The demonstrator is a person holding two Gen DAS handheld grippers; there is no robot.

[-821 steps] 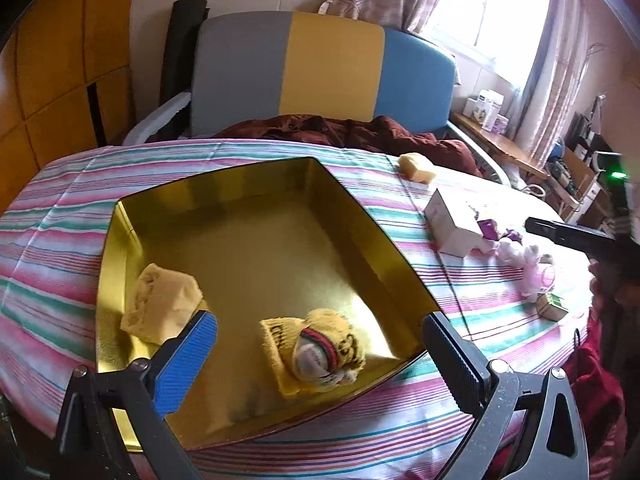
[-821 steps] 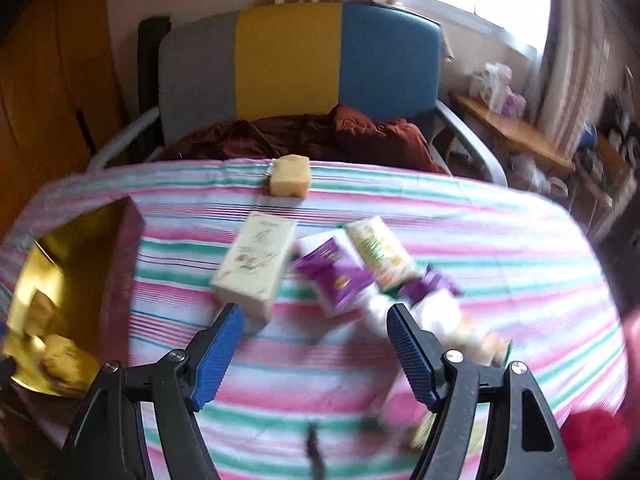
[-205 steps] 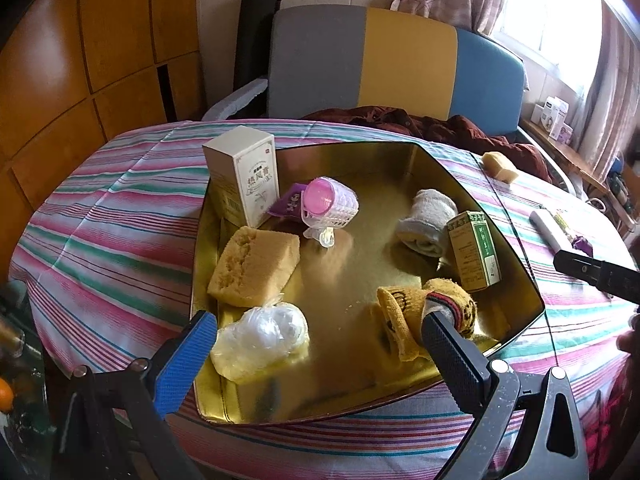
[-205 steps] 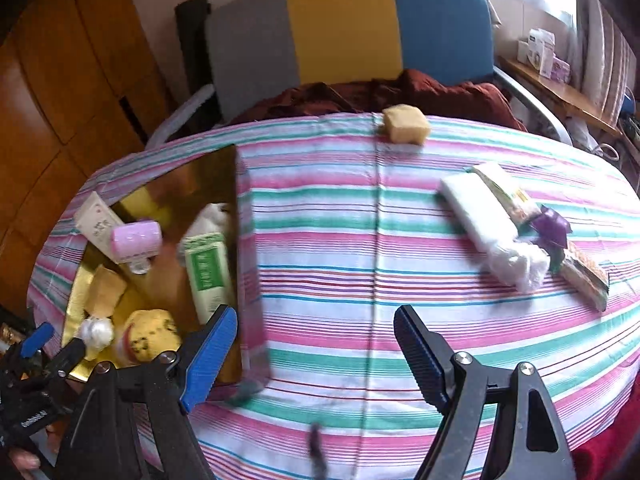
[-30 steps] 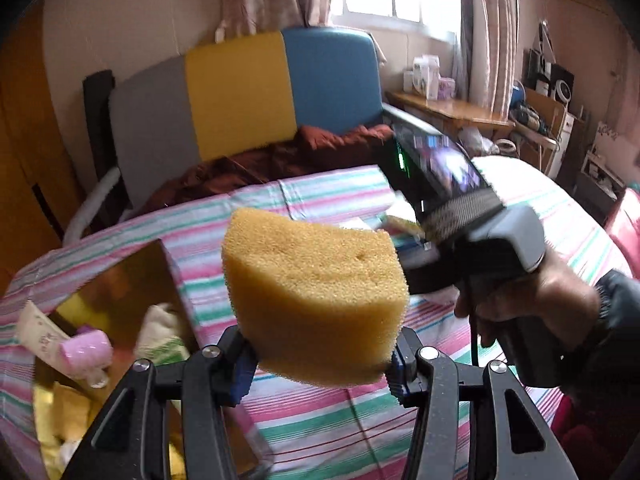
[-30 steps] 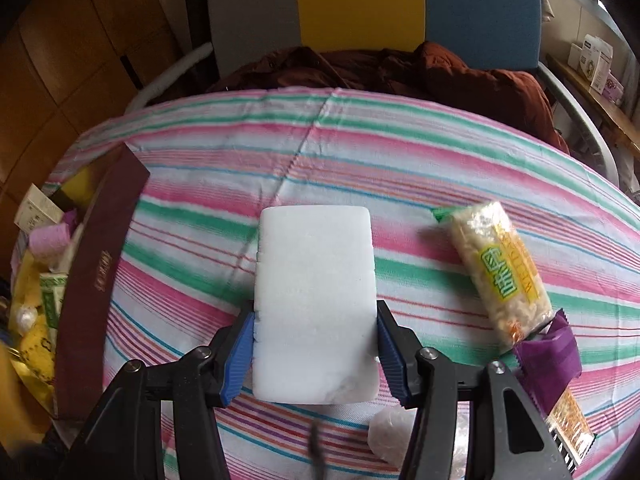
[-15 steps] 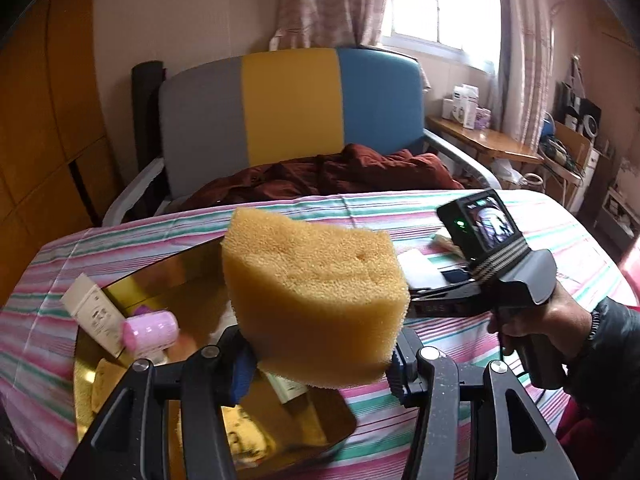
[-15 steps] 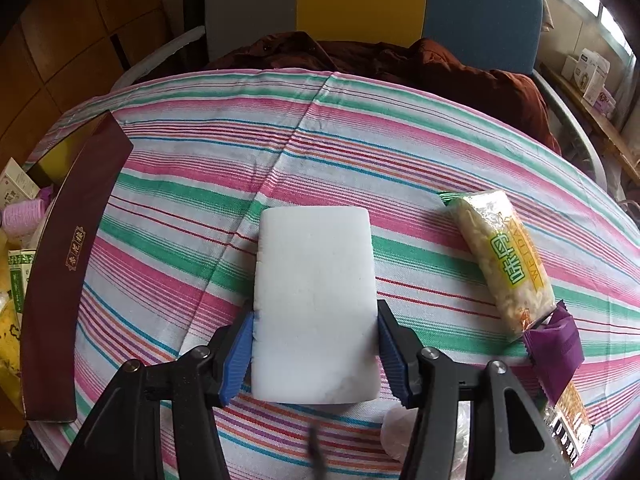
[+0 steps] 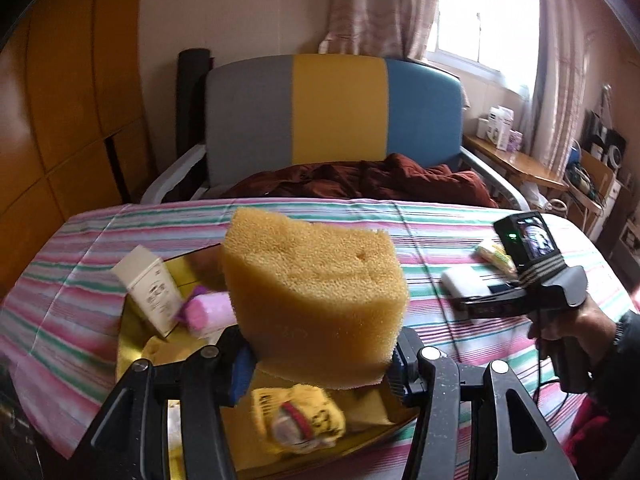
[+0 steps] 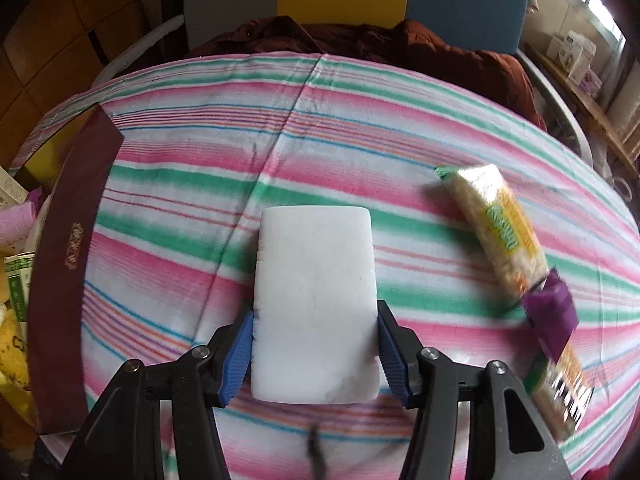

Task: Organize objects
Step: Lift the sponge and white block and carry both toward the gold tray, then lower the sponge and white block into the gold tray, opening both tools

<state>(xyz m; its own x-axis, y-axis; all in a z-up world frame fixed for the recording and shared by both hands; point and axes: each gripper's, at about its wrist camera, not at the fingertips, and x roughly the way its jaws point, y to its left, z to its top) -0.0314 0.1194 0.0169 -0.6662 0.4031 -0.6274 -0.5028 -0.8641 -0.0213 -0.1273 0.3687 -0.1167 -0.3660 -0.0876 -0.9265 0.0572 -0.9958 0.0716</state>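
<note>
My left gripper [image 9: 320, 364] is shut on a big yellow sponge [image 9: 312, 296], which hangs in the air above the gold tray [image 9: 132, 356]. In the tray lie a white carton [image 9: 150, 292], a pink roller [image 9: 208, 314] and a yellow knitted toy [image 9: 300, 416]. My right gripper [image 10: 316, 356] is shut on a white foam block [image 10: 316, 300] over the striped tablecloth [image 10: 192, 168]. In the left wrist view that right gripper [image 9: 480, 302] appears at the right, held by a hand [image 9: 568, 320], with the white block [image 9: 464, 286] in it.
A snack pack [image 10: 500, 236] and a purple packet [image 10: 550, 316] lie on the cloth to the right of the white block. The tray's maroon outer wall [image 10: 64, 264] stands at the left. A grey, yellow and blue chair [image 9: 336, 116] with a brown cloth [image 9: 360, 180] is behind the table.
The left gripper with the sponge has swung left, over the gold tray, whose contents now show below it. The right gripper has tilted a little while holding the white block.
</note>
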